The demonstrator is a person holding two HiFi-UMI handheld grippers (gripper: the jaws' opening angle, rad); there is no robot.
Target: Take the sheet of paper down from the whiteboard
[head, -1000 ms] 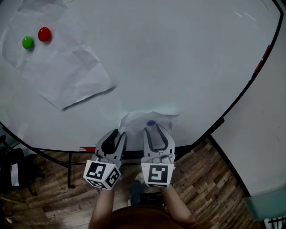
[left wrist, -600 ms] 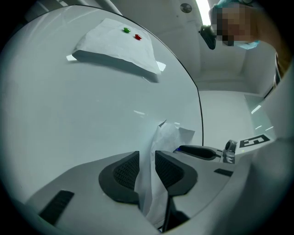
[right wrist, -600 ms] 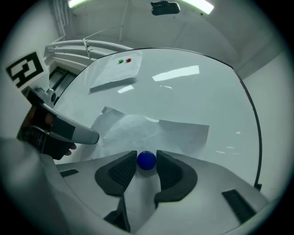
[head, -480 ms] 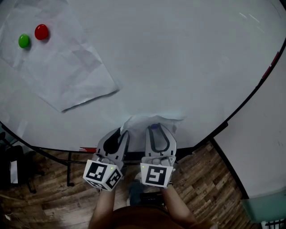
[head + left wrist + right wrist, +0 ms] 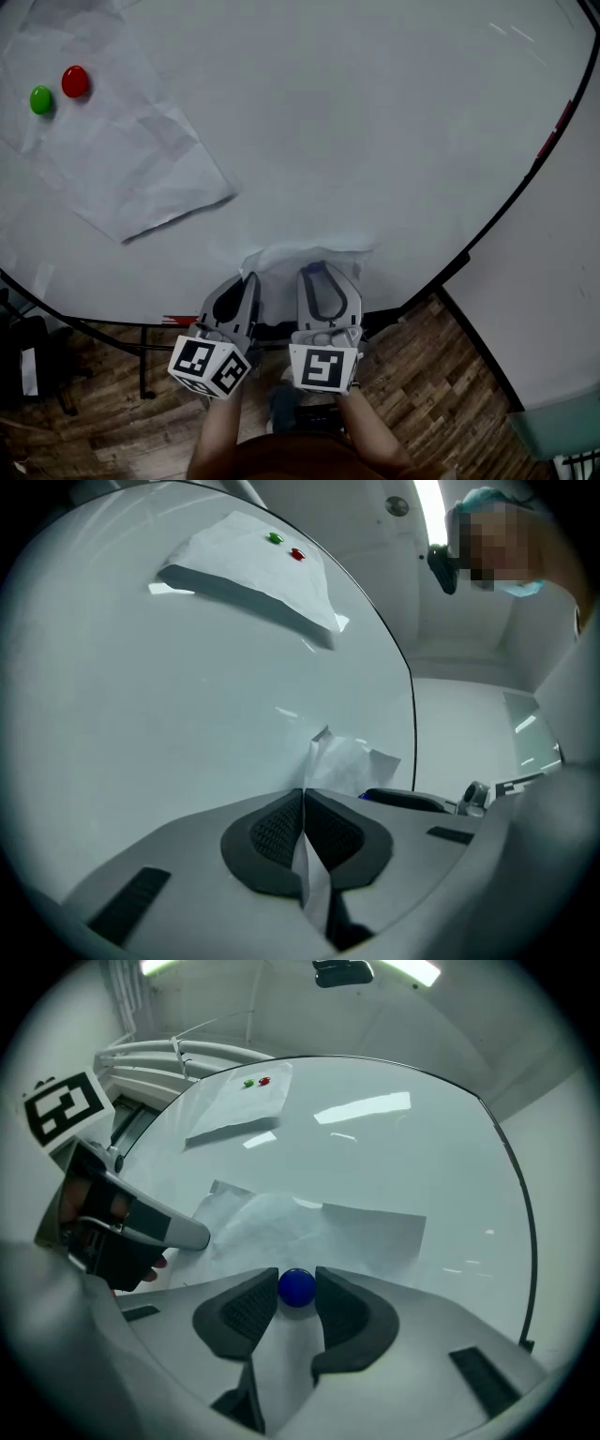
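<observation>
Grippers engaged at sheet of paper (image 5: 328, 1232) on whiteboard (image 5: 375, 122).
Left gripper (image 5: 303, 808) jaws shut on sheet edge; right gripper (image 5: 297, 1302) jaws clamp blue magnet (image 5: 297, 1286) between them.

- Left gripper (image 5: 248, 279): light grey moulded shell, narrowed to two fingers (image 5: 272, 829) faced with black ribbed pads; a black rectangular slot is set in the shell's flank.
- Right gripper (image 5: 323, 272): matching grey shell, with fingers (image 5: 349, 1312) padded in the same black.
- Left marker cube (image 5: 208, 366) and right marker cube (image 5: 323, 367): white faces printed with black square patterns, fitted at the rear of each gripper.
- Brown garment (image 5: 281, 461): worn on the torso.
</observation>
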